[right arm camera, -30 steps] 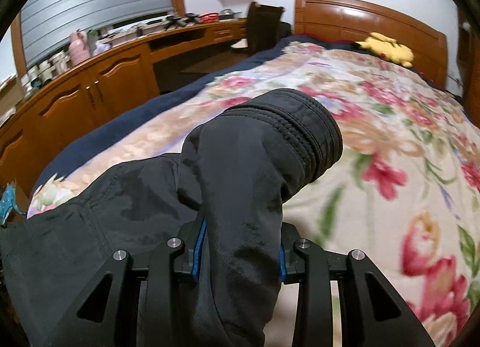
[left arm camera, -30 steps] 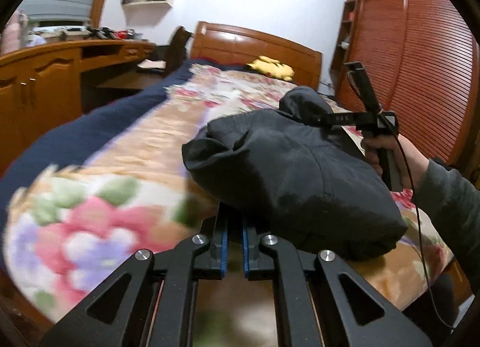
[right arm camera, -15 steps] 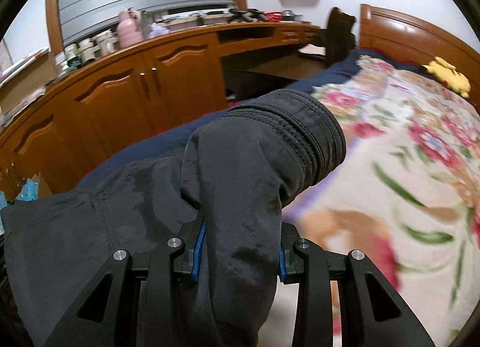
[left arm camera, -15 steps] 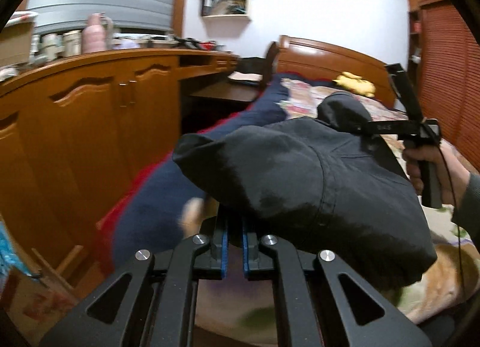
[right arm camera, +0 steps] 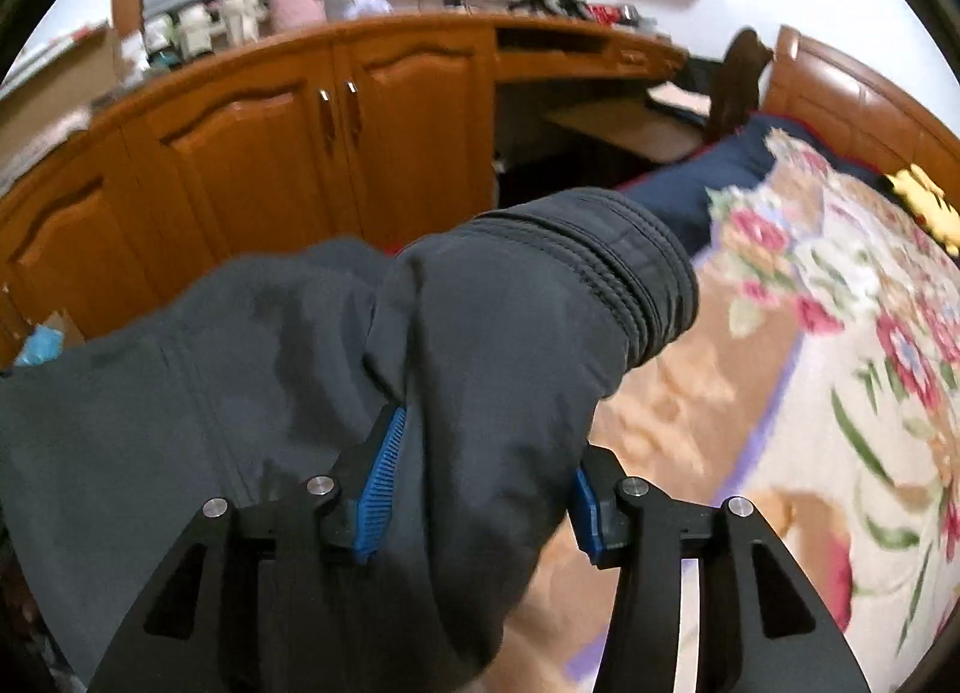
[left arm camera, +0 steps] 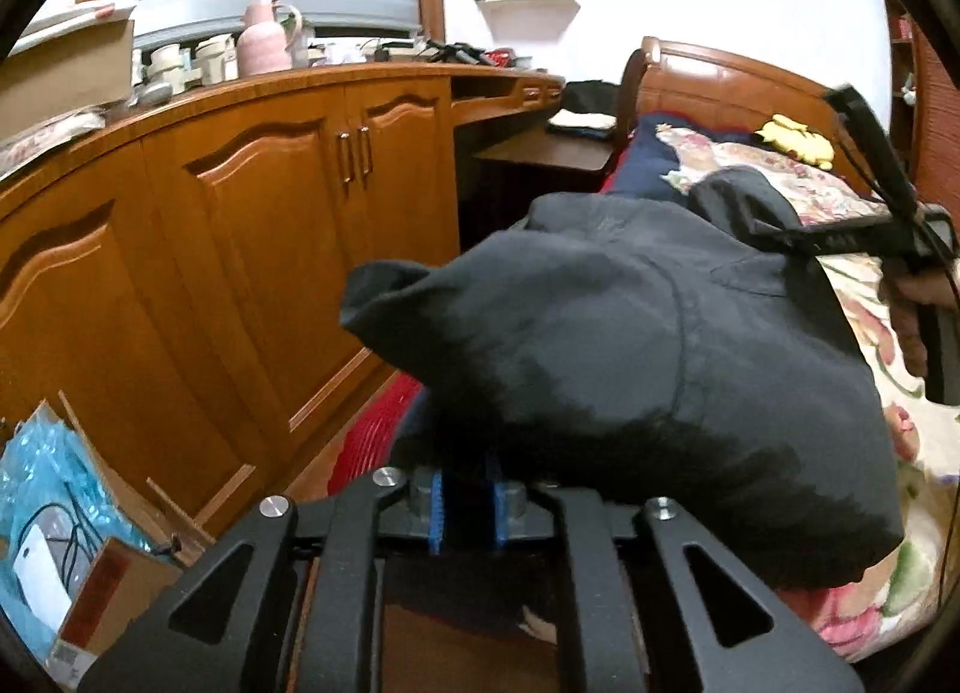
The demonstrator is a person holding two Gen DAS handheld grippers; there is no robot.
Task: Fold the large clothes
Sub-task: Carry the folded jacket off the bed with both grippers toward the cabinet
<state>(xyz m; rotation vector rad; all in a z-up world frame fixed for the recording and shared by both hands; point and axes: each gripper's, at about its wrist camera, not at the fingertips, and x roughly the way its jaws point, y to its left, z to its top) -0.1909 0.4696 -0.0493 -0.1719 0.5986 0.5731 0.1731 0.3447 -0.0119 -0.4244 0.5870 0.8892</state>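
Note:
A bulky dark grey folded garment (left arm camera: 630, 369) hangs in the air between my two grippers, past the left edge of the bed. My left gripper (left arm camera: 467, 507) is shut on its near edge. My right gripper (right arm camera: 480, 489) is shut on a thick fold of the same garment (right arm camera: 480, 345), whose ribbed cuff (right arm camera: 630, 279) points forward. The right gripper also shows in the left wrist view (left arm camera: 840, 240), held in a hand at the garment's far side.
The bed with a floral blanket (right arm camera: 840, 393) lies to the right, a yellow plush toy (left arm camera: 792, 138) near its wooden headboard (left arm camera: 720, 87). Wooden cabinets (left arm camera: 240, 249) and a desk stand to the left. A cardboard box with blue plastic (left arm camera: 54, 513) sits on the floor.
Both grippers have carried the garment to the left, off the bed toward the cabinets. Both grips are unchanged.

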